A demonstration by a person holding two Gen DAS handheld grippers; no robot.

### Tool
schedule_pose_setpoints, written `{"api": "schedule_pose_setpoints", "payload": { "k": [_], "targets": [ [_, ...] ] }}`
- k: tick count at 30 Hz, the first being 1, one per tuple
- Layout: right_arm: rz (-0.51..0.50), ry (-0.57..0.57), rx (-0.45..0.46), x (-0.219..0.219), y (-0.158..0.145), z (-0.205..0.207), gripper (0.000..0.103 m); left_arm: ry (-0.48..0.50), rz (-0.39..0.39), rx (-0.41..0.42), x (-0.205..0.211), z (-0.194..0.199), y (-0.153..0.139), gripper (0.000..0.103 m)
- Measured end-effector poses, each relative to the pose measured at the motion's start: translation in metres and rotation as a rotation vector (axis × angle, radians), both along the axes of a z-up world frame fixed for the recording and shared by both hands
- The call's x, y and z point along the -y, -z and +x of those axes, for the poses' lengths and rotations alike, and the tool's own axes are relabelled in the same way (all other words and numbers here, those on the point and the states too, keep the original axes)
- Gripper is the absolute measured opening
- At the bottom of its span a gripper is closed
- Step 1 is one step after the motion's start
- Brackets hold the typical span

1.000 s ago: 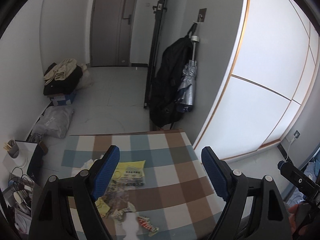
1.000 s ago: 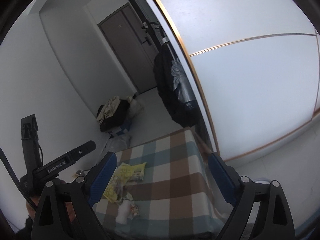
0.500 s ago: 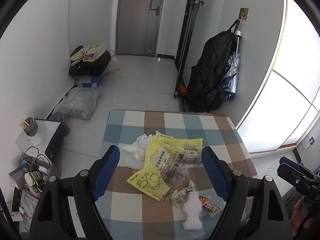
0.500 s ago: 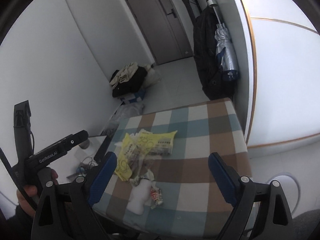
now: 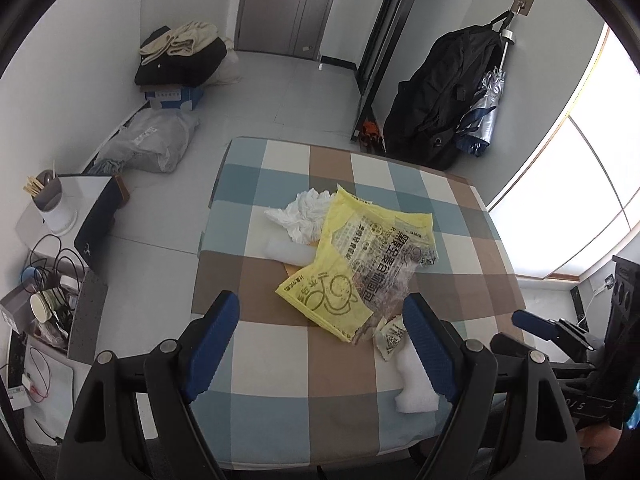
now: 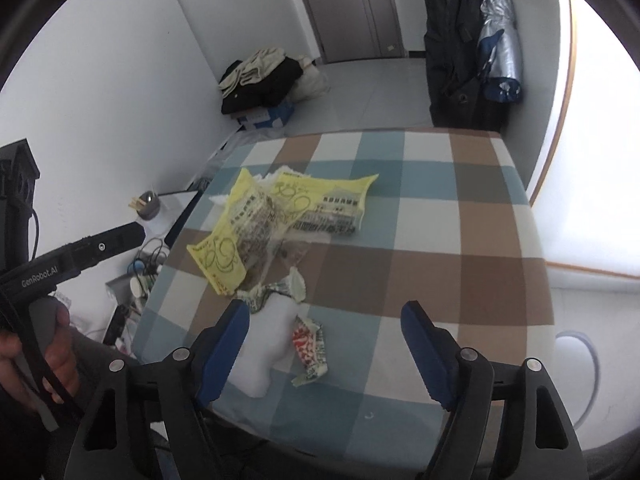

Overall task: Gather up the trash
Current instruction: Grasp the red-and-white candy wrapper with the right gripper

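1. The table (image 5: 280, 360) is covered with a soft checked cloth of blue, brown and cream squares, and all the trash lies on it, around the middle.
2. The yellow plastic bags (image 5: 344, 264) are thin, wrinkled and printed with dark text; they lie flat in the centre of the cloth.
3. The crumpled white tissue (image 5: 304, 212) touches the bags at about 11 o'clock from them.
4. The white foam piece (image 6: 268, 340) is matte and lumpy, at about 5 o'clock from the bags, near the table edge.
5. The red and white wrapper (image 6: 310, 344), shiny and creased, lies just beside the foam at 3 o'clock.
6. The grey cup (image 5: 48, 196) on the side shelf, at 9 o'clock from the table, holds thin sticks.
7. The left gripper (image 5: 320, 344) stands wide apart above the cloth and grips nothing.
8. The right gripper (image 6: 326, 352) has its jaws closing; the foam and the wrapper are between them, but the blue pads (image 6: 224, 352) do not press them.
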State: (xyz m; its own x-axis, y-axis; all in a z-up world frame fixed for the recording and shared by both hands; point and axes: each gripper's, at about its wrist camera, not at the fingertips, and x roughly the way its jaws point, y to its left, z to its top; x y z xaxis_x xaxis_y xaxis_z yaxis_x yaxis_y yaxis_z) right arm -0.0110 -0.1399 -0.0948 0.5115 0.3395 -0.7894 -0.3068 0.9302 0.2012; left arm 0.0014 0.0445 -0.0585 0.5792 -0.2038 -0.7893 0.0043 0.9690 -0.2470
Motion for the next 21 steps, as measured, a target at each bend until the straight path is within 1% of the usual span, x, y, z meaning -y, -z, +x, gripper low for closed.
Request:
{"api": "schedule_pose_setpoints", "payload": {
  "k": [4,6,8,10,11,12,14,17,19,20,21],
  "targets": [
    [-0.056,-0.034,-0.068,-0.01,0.021,0.003,0.068,0.011,0.003,-0.021,0.002,0.0,0.003,0.081],
    [-0.072,-0.045,-0.098,-0.013,0.029,0.005,0.061,0.01,0.002,-0.025,0.002,0.001,0.003,0.081],
    [-0.082,-0.049,-0.118,-0.014,0.035,0.007,0.058,0.011,0.0,-0.03,0.002,0.002,0.004,0.081],
    [-0.084,-0.057,-0.139,-0.015,0.039,0.008,0.05,0.009,0.0,-0.036,0.002,0.003,0.005,0.081],
    [-0.09,-0.061,-0.154,-0.015,0.042,0.009,0.042,0.01,-0.001,-0.039,0.002,0.004,0.006,0.081],
    [-0.096,-0.064,-0.163,-0.016,0.044,0.009,0.038,0.011,-0.002,-0.043,0.003,0.004,0.006,0.081],
    [-0.106,-0.068,-0.173,-0.017,0.047,0.009,0.037,0.013,-0.001,-0.05,0.003,0.005,0.008,0.081],
    [-0.121,-0.086,-0.186,-0.02,0.051,0.007,0.032,0.015,0.001,-0.059,0.004,0.005,0.01,0.081],
    [-0.141,-0.094,-0.177,-0.023,0.051,0.006,0.03,0.018,0.004,-0.064,0.006,0.005,0.012,0.081],
    [-0.143,-0.097,-0.181,-0.024,0.052,0.006,0.023,0.02,0.007,-0.066,0.006,0.005,0.013,0.081],
    [-0.141,-0.098,-0.188,-0.024,0.052,0.006,0.019,0.022,0.013,-0.068,0.007,0.005,0.014,0.081]
  ]
}}
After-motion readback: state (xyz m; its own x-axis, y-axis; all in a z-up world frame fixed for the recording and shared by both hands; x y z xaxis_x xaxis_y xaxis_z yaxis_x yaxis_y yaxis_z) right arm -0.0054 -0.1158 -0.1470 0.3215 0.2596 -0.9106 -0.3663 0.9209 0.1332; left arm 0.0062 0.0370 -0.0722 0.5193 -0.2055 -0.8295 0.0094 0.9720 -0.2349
